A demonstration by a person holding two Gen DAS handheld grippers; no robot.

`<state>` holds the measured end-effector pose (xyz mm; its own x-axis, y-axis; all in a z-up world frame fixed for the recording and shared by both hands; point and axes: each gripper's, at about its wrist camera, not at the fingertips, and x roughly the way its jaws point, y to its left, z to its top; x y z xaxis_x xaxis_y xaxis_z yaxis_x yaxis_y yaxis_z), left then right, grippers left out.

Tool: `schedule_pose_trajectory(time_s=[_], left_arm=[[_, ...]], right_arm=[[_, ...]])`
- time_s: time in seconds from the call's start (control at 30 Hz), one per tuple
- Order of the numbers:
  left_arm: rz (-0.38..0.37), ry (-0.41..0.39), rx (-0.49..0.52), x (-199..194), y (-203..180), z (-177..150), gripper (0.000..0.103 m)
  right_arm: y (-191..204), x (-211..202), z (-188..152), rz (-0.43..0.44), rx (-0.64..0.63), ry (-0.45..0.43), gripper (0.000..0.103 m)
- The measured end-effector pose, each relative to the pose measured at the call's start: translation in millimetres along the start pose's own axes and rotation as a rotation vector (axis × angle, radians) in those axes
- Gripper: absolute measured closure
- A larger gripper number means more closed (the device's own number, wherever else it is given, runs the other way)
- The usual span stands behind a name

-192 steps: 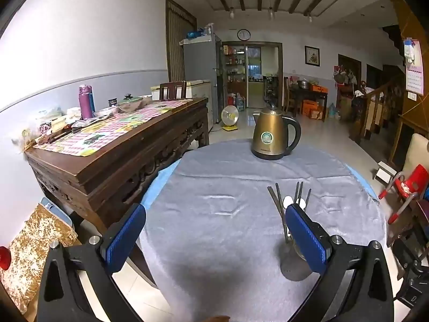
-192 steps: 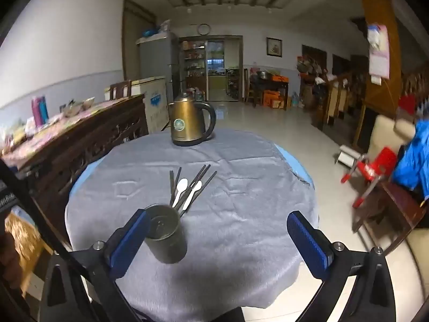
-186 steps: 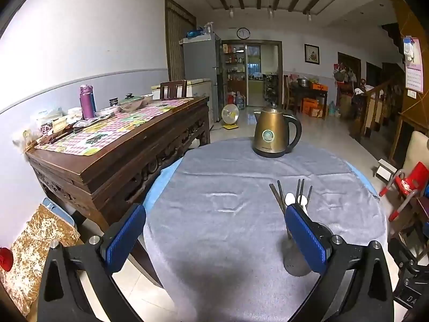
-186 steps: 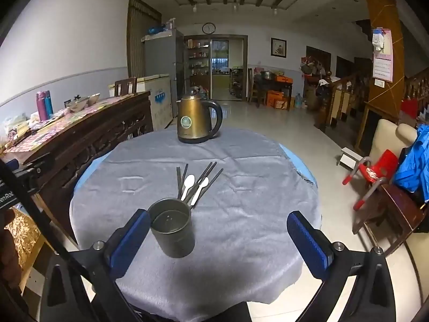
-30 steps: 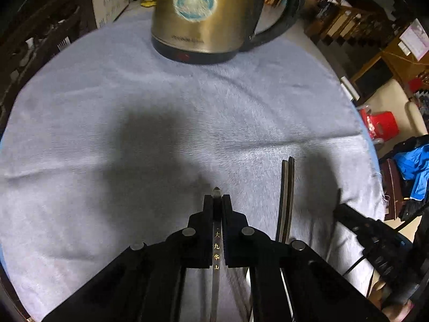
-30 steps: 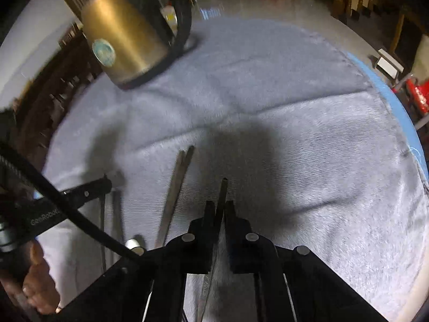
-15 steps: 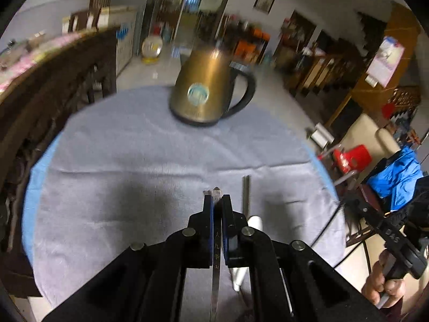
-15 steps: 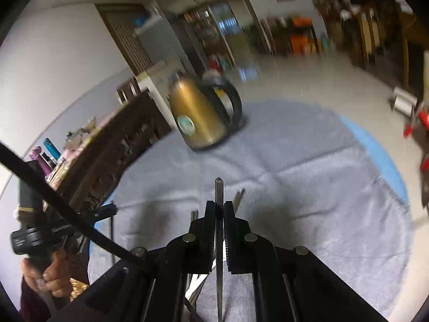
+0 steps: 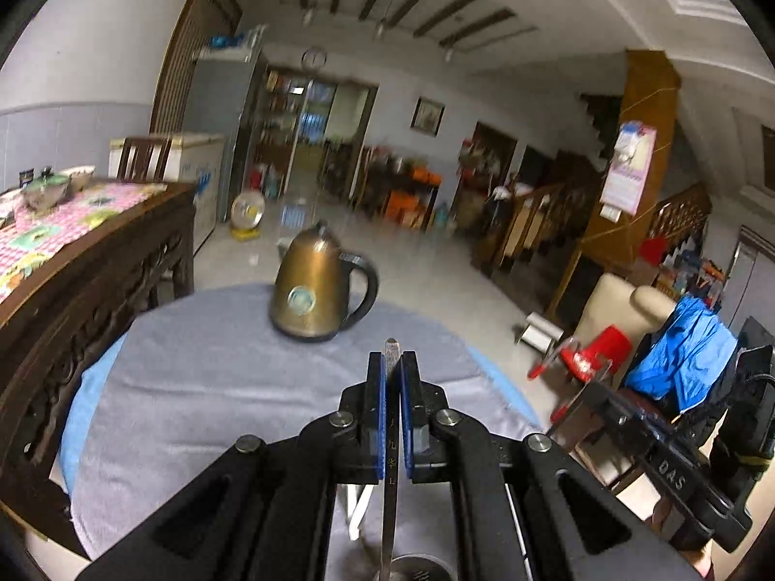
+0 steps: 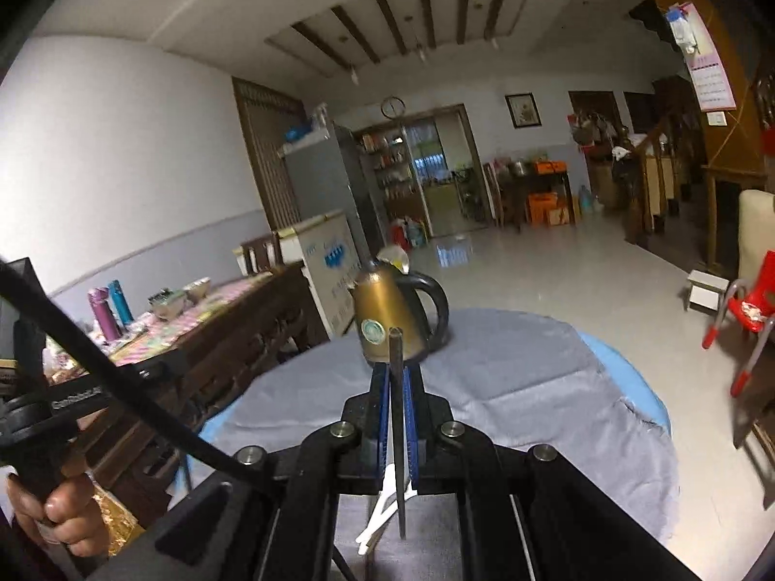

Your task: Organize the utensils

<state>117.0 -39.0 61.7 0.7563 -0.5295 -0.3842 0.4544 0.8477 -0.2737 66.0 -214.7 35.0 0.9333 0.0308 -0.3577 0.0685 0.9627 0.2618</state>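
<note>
My left gripper [image 9: 392, 358] is shut on a metal chopstick [image 9: 390, 440] with engraved characters, held above the table; its lower end hangs over the rim of the metal cup [image 9: 411, 570] at the bottom edge. My right gripper [image 10: 395, 373] is shut on a dark chopstick [image 10: 398, 435], lifted clear of the grey cloth [image 10: 523, 387]. White spoons [image 10: 375, 518] lie on the cloth below it. One white spoon [image 9: 359, 508] shows under the left gripper. The right gripper body [image 9: 668, 465] shows in the left wrist view.
A bronze electric kettle [image 9: 315, 290] stands at the far side of the round table; it also shows in the right wrist view [image 10: 395, 314]. A dark wooden sideboard [image 9: 72, 261] stands to the left. A red chair [image 9: 586, 348] and blue cloth [image 9: 688, 353] are at the right.
Both grippers, each shut on a chopstick, have lifted and tilted up from the cloth. The views now look across the room, and the cup has come under the left chopstick.
</note>
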Motion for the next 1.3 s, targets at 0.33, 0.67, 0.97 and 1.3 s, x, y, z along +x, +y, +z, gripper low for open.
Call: schedule_pose_trajectory(time_s=[0.33,0.67,0.97,1.3], left_arm=[[-0.027,-0.164,-0.076,1.1,-4.4,0.2,0.097],[0.072,-0.104,-0.119,37.1,20.5,-52.5,0.097],[0.053,-0.010,-0.115,31.7,31.8,-77.8,0.097],[0.074,-0.052,-0.121,-9.3,67.1,-77.9,0.044]], right_arm=[[26.6,-51.5,16.7,0.093,-0.023,-0.063,0.096],[40.6,-41.3,-20.0,0.103,-0.040,0.041,0.097],[35.5,-20.0,-60.9,0.068,-0.032,0.177,0.096],[6.3,-37.6,-55.1,0.202,0.117,0.153,0.074]])
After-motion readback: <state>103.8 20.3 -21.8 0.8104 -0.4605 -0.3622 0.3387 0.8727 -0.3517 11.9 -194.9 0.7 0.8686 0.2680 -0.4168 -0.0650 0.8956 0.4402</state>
